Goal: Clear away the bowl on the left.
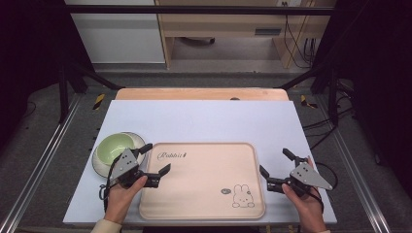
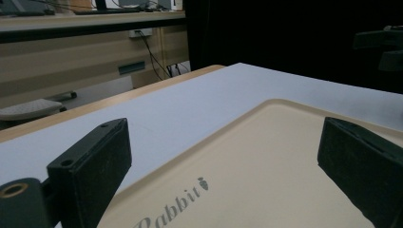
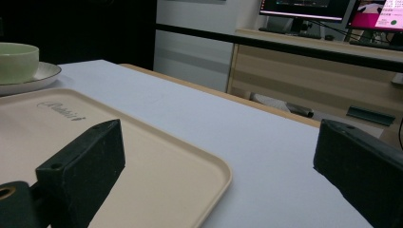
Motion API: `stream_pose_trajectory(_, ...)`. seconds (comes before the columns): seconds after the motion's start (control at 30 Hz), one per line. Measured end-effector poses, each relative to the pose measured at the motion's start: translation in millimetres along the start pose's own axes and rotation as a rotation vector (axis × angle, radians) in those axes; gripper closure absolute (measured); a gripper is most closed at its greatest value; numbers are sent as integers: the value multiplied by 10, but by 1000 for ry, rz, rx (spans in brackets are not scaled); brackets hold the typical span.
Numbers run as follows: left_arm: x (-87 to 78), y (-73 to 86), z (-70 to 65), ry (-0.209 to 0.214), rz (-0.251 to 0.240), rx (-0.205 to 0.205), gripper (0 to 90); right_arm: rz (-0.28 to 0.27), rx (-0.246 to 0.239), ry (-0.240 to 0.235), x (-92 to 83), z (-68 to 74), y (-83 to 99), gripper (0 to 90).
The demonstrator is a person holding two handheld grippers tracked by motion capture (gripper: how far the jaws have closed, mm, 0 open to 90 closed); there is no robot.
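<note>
A beige tray (image 1: 199, 191) printed with "Rabbit" and a small rabbit drawing lies on the white table top, near the front edge. My left gripper (image 1: 156, 158) hovers at the tray's left edge, jaws wide apart, nothing between them. My right gripper (image 1: 275, 162) hangs just off the tray's right edge, also open and empty. In the left gripper view the tray (image 2: 266, 166) spreads out between the two black jaws. The right gripper view shows the tray's corner (image 3: 209, 166) beside the left jaw. A light green bowl (image 1: 114, 147) rests on a white saucer (image 1: 101, 167) left of the tray.
The white sheet (image 1: 204, 119) covers a wooden table; its far half is bare. Black frame rails (image 1: 58, 145) run along both sides. A wooden desk (image 1: 228, 29) with cables stands beyond the table. The bowl (image 3: 16, 61) and saucer (image 3: 45, 72) appear far left in the right gripper view.
</note>
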State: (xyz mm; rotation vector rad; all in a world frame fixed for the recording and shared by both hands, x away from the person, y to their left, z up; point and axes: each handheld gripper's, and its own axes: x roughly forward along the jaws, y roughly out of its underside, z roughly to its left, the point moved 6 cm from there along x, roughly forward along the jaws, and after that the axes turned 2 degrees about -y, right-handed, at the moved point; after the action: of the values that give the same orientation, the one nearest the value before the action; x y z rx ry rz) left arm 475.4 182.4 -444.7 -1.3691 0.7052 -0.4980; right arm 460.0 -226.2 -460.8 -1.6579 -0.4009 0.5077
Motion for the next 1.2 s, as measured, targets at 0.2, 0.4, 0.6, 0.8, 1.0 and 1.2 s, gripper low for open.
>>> stream_pose_trajectory(0.2, -132, -122, 83, -51, -6, 8, 38, 19, 6, 2, 6, 33, -13, 33)
stream_pose_trajectory(0.4, -230, -294, 233, -100, 20, 18, 50, 27, 8, -3, 44, 58, -8, 33)
stream_pose_trajectory(0.6, -306, -431, 580, -181, 71, -19, 60, 39, 14, 0, 38, 40, 13, 33)
stream_pose_trajectory(0.8, -439, -493, 946, -268, 140, -23, 74, 45, 24, 17, 28, 9, 19, 33)
stream_pose_trajectory(1.0, -570, -473, 1199, -332, 188, -30, 87, 45, 26, 33, 30, -3, 30, 33)
stream_pose_trajectory(1.2, -736, -315, 1474, -417, 242, -64, 87, 53, 27, 31, 37, 18, 44, 35)
